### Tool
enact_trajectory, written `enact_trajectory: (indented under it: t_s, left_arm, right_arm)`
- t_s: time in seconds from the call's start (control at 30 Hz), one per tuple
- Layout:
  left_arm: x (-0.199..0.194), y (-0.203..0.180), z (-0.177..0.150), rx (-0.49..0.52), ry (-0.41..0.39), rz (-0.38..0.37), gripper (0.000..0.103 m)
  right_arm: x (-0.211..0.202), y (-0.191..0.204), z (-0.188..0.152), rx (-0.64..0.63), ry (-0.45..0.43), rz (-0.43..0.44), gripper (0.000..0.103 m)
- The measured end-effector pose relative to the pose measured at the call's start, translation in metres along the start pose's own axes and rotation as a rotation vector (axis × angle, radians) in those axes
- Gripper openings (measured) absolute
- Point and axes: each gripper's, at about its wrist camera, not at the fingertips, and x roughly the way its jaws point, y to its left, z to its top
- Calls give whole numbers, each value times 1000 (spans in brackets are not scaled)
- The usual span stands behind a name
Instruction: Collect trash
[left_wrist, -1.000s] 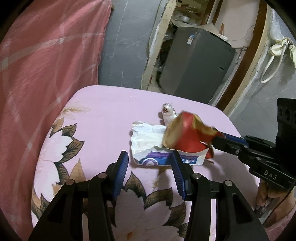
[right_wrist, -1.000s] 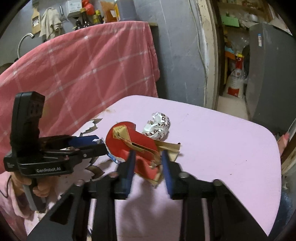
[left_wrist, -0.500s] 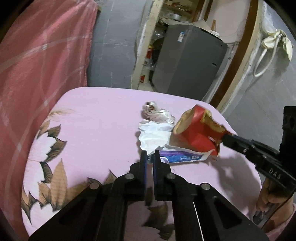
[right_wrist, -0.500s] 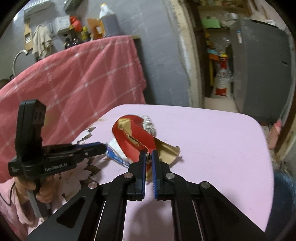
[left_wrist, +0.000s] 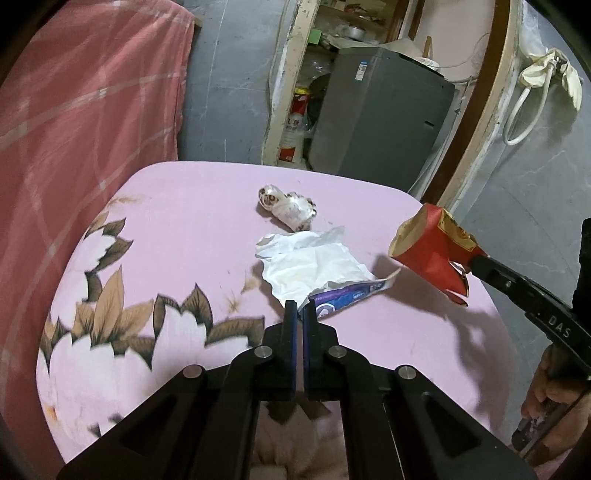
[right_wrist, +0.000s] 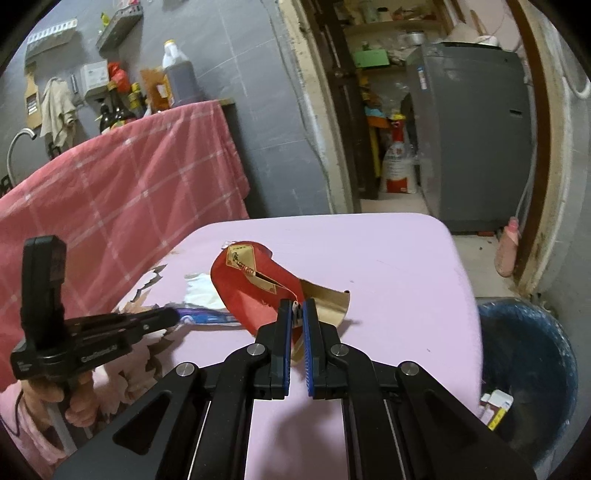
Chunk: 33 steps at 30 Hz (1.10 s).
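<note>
Lifted since earlier, crumpled red paper packet (right_wrist: 255, 291) clamped in right tongs (right_wrist: 295, 308), left tongs (left_wrist: 300, 310) pinching glossy purple wrapper (left_wrist: 343, 295).

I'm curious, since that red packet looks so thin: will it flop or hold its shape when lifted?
The red packet probably holds its shape: pinched by one edge in the right claw, it juts out, mouth open. Likely very light, since that small pinch carries it. Its torn edge suggests it tears easily.

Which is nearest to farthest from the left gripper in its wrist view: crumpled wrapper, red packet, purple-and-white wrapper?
1. purple-and-white wrapper: pinched at the left gripper fingers.
2. red packet: right, lifted off the table, held by the right gripper.
3. crumpled wrapper: far, centre table.
</note>
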Motion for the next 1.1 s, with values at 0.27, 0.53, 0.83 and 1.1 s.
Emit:
enact_trajectory:
  t_s: [0.27,0.53,0.83,1.1]
  left_arm:
    - [-12,-11,-15,32,-6,-21,2]
    - [-8,-15,-12,84,-57,59,47]
    - [22,-8,4,134,36,42,47]
    - [28,-6,5,143,41,16,29]
  right_arm:
    - [-11,-4,-7,8,-14,-4,4]
    - [-18,-9,-4,14,-59,-38,4]
    - [1,-8,-3,-5,12,43,7]
    - [5,-12,0,-13,18,126,29]
